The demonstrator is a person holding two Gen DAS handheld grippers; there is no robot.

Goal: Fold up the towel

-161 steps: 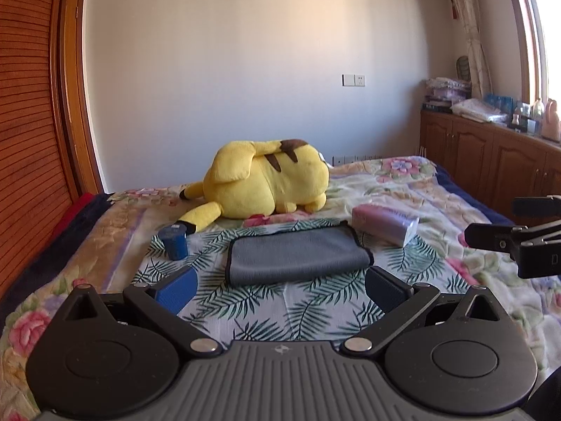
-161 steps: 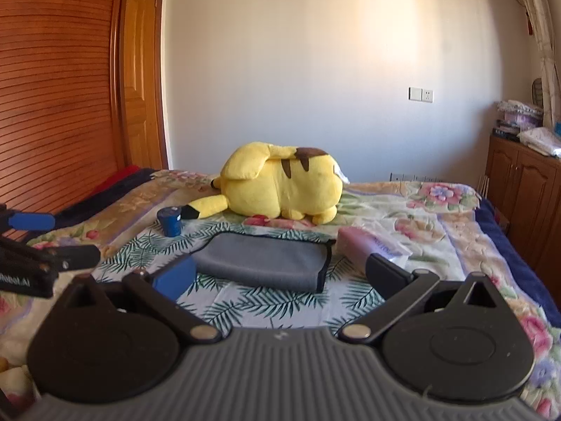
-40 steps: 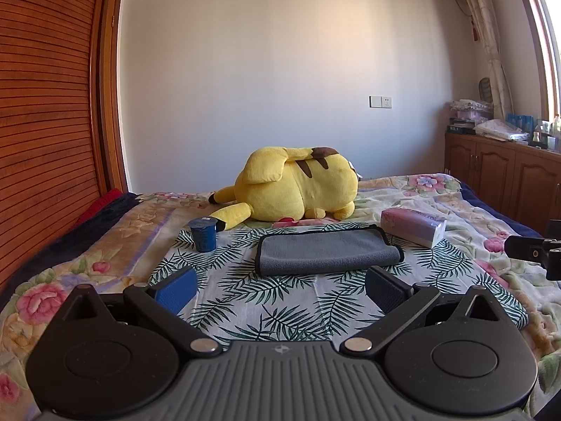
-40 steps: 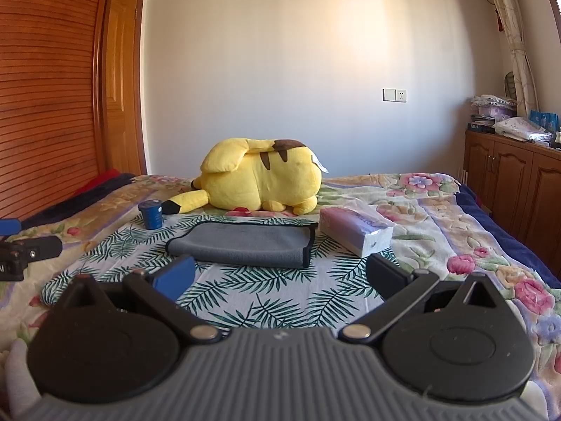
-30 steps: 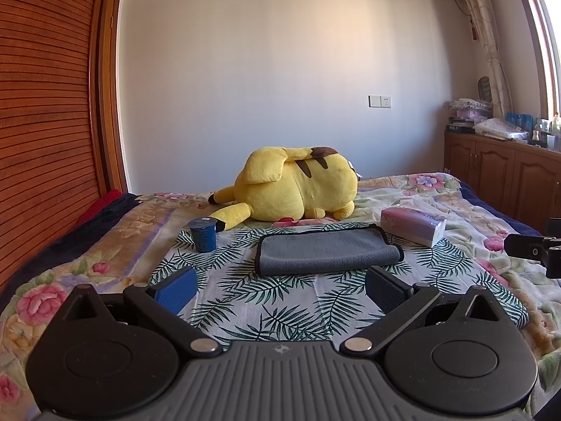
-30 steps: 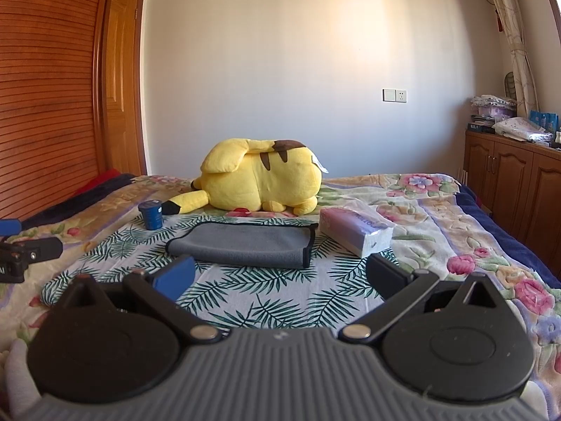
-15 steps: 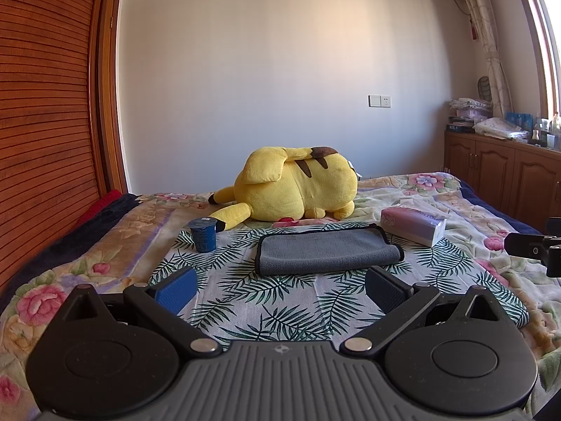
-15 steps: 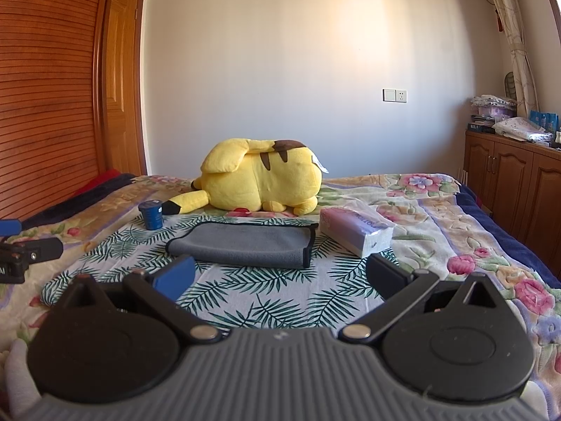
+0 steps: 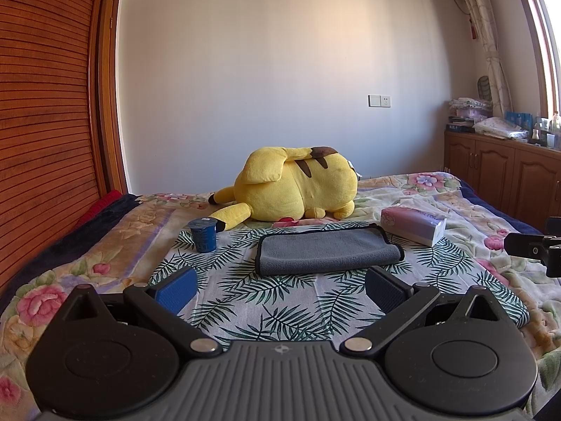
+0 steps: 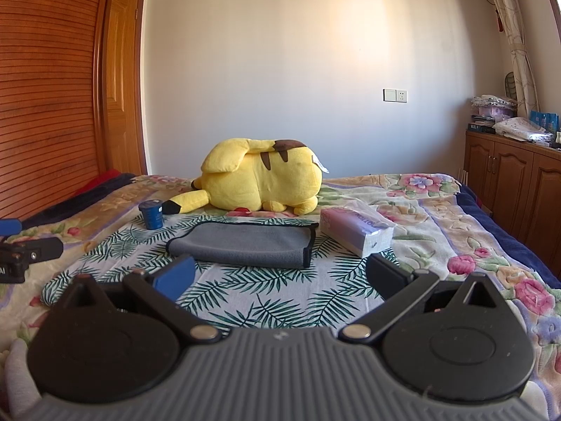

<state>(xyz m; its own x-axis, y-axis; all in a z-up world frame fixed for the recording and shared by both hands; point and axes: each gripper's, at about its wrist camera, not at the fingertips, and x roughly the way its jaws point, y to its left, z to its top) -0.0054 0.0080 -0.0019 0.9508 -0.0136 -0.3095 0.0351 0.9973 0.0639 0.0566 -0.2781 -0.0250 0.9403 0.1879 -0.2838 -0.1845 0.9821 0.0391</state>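
Note:
A grey towel [image 9: 324, 251] with black trim lies folded flat on the palm-leaf cloth on the bed; it also shows in the right wrist view [image 10: 247, 244]. My left gripper [image 9: 280, 289] is open and empty, held back from the towel's near edge. My right gripper [image 10: 280, 279] is open and empty, also short of the towel. Each gripper shows at the edge of the other's view, the right one [image 9: 536, 245] and the left one [image 10: 24, 251].
A yellow plush toy [image 9: 294, 187] lies behind the towel. A blue cup [image 9: 203, 233] stands to its left and a tissue pack [image 9: 413, 224] to its right. Wooden cabinets [image 9: 505, 172] line the right wall, a slatted wardrobe [image 9: 42, 133] the left.
Since 5.4 s ago both grippers have drawn back from the towel. Over the last second nothing has visibly moved.

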